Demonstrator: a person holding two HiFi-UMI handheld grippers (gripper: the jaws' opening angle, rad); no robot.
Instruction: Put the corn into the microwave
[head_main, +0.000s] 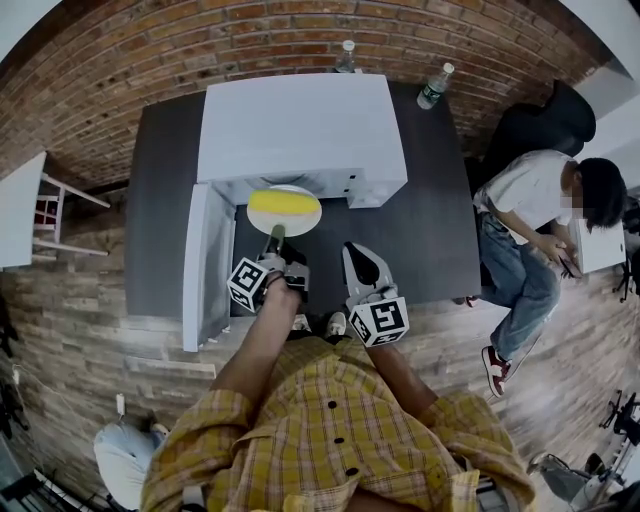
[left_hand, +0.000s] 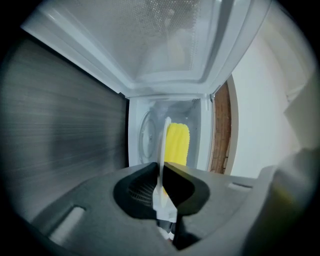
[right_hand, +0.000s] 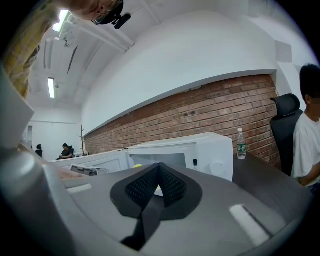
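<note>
Since the corn (head_main: 283, 203) lies loose on a white plate (head_main: 300, 222) rather than being held itself, the plate's handling is what matters. The cob looks light and firm, but it is round and likely to roll if the plate tips. The plate is stiff, smooth and breakable. The left gripper (head_main: 273, 240) has its jaws pinched on the near rim, seen edge-on in the left gripper view (left_hand: 163, 150). The load hangs out beyond that thin, slippery hold, so I judge it should be kept level and moved gently.

Plate and corn (left_hand: 177, 145) are at the mouth of the microwave (head_main: 300, 120), which stands toward the rear edge of the desk (head_main: 430, 230). I cannot tell whether the far rim has crossed the threshold. The door (head_main: 205, 265) is swung wide toward the desk's left edge. The cavity (left_hand: 150, 125) looks empty apart from what seems to be a round turntable.

The right gripper (head_main: 352, 252) is near the front edge, its jaws closed with nothing between them (right_hand: 159, 172). Two bottles (head_main: 434, 86) stand at the rear edge.
</note>
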